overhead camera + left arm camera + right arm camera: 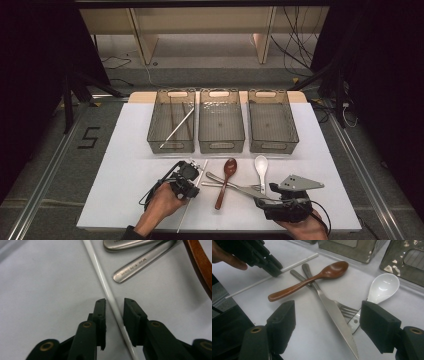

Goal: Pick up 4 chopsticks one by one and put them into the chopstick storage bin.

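A long white chopstick (192, 195) (100, 270) (297, 262) lies on the white table. My left gripper (196, 188) (115, 302) (274, 270) straddles it low over the table, jaws narrow with a gap still showing beside the stick. To the right lie a brown wooden spoon (226, 180) (312, 280), a steel knife (240, 189) (334, 315), a fork (217, 178) (345, 310) and a white ceramic spoon (260, 167) (384, 286). My right gripper (264, 196) (328, 308) hovers wide open over the knife and fork, holding nothing.
Three grey mesh bins stand in a row at the back: the left bin (155, 125) holds chopsticks, beside it the middle bin (221, 145) and the right bin (272, 146). The table's front edge (220, 230) runs just below both hands.
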Demonstrator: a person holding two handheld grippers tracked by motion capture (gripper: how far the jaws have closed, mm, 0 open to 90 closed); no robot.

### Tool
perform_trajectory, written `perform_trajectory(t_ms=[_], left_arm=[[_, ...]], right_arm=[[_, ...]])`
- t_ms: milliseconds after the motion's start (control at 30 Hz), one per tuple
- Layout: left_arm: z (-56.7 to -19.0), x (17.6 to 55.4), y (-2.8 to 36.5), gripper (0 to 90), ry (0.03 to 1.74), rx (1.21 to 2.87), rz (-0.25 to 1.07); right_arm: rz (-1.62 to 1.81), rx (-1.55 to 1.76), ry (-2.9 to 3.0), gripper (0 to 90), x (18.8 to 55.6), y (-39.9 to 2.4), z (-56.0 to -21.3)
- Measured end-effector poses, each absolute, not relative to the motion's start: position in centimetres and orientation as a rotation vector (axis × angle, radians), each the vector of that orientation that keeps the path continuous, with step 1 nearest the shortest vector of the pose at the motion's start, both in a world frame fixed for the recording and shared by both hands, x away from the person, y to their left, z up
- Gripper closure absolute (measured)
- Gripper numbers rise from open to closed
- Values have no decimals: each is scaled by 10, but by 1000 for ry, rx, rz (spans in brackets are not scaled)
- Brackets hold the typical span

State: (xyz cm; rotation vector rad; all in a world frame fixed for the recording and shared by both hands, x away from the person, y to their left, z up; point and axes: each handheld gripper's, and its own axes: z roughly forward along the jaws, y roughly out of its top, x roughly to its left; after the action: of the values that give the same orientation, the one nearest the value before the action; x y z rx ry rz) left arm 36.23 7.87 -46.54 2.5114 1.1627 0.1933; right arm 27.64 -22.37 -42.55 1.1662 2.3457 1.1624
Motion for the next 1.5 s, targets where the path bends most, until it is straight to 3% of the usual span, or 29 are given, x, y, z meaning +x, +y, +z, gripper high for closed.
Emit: perform_trajectory(t_ms=[600,733,833,1067,1500], left_arm=[[-465,374,94,816,1234,2486,141],[-464,375,91,792,1235,2505,128],[-464,375,88,695,1228,2519,102],[-463,376,85,798,1223,2559,148],[-463,379,88,841,1220,2544,134]], right_arm=[[1156,1165,2348,298,276,-223,-425],[1156,1163,2349,298,276,-223,-425],[1154,1162,2349,299,276,-223,-425],[1153,1162,2350,299,276,-223,-425],[1154,1167,2349,299,277,-223,-425]])
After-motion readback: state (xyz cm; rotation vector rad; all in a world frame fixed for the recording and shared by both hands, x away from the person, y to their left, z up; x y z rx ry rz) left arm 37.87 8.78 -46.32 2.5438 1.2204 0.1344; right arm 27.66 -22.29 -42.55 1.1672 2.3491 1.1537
